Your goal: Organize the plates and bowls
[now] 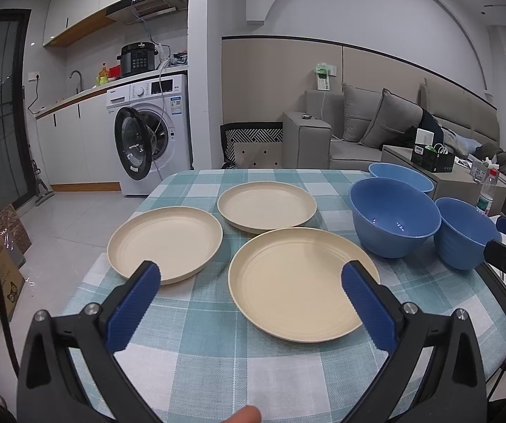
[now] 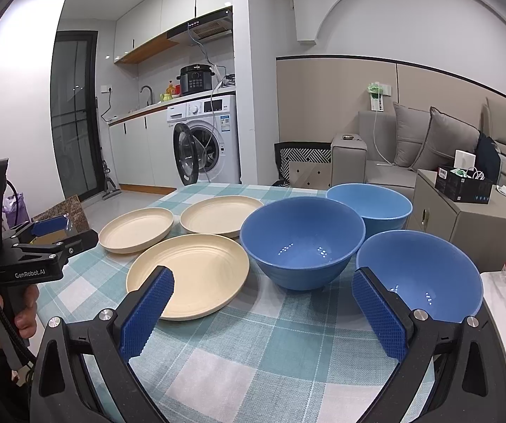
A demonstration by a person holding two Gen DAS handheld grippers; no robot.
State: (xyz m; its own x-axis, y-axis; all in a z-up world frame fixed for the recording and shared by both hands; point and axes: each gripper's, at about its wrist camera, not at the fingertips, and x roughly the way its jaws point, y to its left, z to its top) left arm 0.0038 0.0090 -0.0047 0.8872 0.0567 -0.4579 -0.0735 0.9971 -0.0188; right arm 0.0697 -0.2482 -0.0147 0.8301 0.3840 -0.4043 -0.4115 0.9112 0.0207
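Nearest the left wrist camera, the left gripper [image 1: 251,275] hung above the checked tablecloth [image 1: 217,370] with its blue-padded fingers [image 1: 136,303] spread wide and nothing between them, the near cream plate [image 1: 302,283] lying just past the tips. The right gripper [image 2: 263,282] was likewise spread apart and empty over the cloth, its left pad in front of that same near plate and its right pad in front of the near blue bowl [image 2: 425,275] at the table's right edge. The near plate lay flat and, as seen from the right wrist, seemed to meet the base of the middle blue bowl [image 2: 302,243]; whether they touched could not be told. Beyond it, the left cream plate [image 1: 165,241] sat near the table's left edge, and the far cream plate [image 1: 267,209] rested behind, its rim close to both other plates. All three bowls stood upright and empty, the far blue bowl [image 2: 369,204] partly hidden behind the middle one. Further back stood a white washing machine [image 1: 154,134] with its door open, and a grey sofa [image 1: 376,130] with cushions along the wall to the right.
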